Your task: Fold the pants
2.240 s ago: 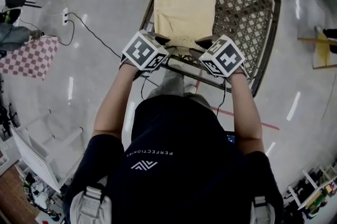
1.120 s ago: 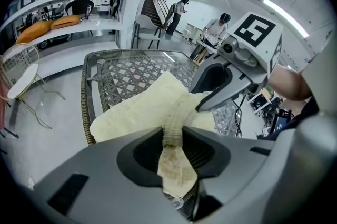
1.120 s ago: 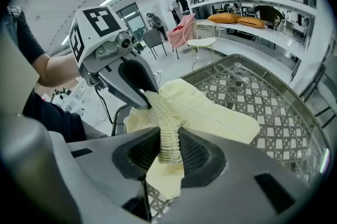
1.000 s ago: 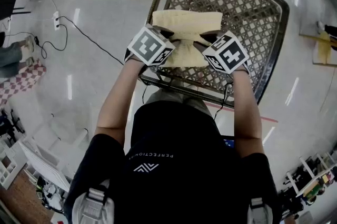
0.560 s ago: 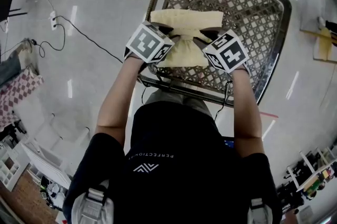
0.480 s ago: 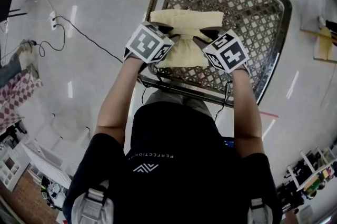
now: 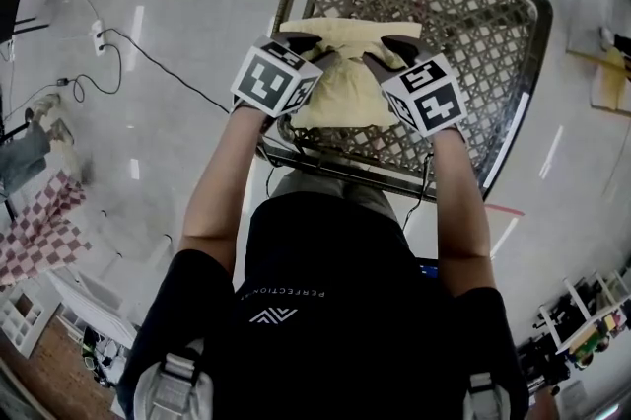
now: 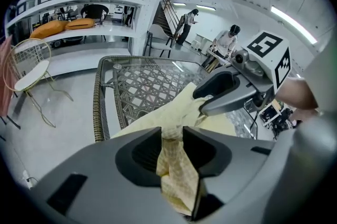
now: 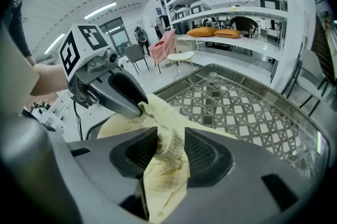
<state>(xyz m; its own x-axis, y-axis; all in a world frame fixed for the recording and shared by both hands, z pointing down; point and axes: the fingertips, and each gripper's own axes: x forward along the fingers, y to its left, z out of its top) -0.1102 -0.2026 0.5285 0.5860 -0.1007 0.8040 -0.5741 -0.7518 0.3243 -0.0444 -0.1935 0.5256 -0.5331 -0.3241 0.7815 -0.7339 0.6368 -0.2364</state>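
Pants on the desk, already folded to a short pad. Left tool and right tool each pinch bunched cloth, holding the near flap over the far edge. Both jaws have just been opening.

Judgement: last fold is nearly laid; release and smoothing remain.

Shirt print appears to read "PERFECTIONIST".

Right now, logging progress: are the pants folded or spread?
Folded: the pants lie doubled, one edge bunched in the left gripper and right gripper, whose jaws have just been opening.
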